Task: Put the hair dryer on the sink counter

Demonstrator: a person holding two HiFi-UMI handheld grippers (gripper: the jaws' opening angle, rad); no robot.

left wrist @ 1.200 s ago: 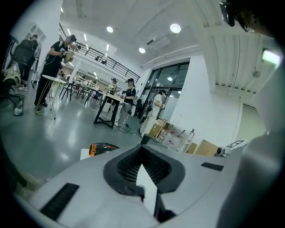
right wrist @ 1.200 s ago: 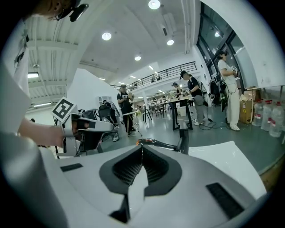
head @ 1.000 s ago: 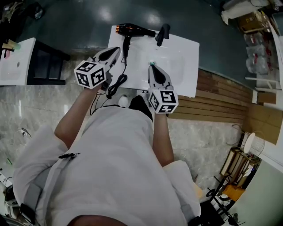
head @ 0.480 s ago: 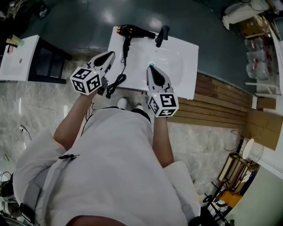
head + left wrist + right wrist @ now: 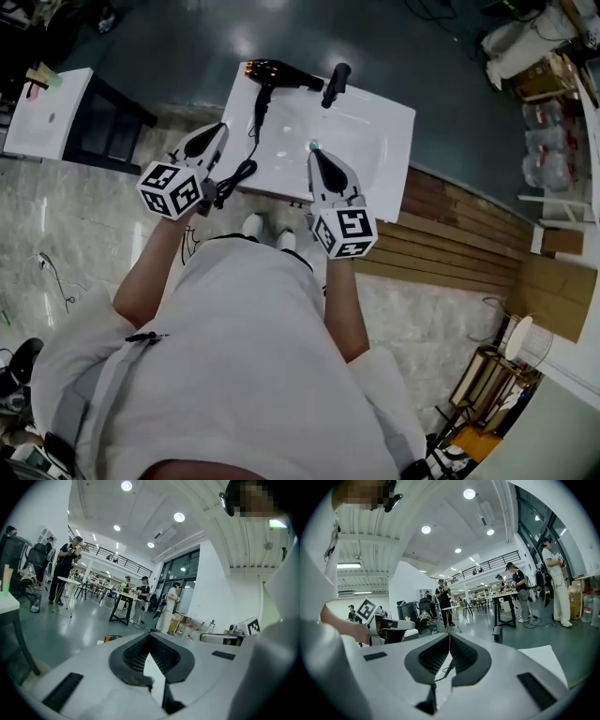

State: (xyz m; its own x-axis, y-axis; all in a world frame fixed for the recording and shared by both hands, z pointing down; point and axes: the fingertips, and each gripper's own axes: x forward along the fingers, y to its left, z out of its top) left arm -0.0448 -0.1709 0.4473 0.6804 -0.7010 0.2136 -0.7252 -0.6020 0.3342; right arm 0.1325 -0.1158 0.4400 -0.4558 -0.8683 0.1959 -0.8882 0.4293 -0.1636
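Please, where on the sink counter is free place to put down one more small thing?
Free: the right side of the counter, between the faucet and the right edge. Crowded: the left side, with the hair dryer and its cord.

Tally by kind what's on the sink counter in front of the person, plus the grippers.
Hair dryer: 1
Faucet: 1
Grippers: 2 (left, right)
Total: 4

Pretty evenly lit by round ceiling lights [image 5: 126, 485] that leave soft glare spots on the glossy dark floor [image 5: 187, 37], the white sink counter [image 5: 375, 122] looks almost blown out, and both gripper views are heavy fisheye with black corners and a soft close foreground.
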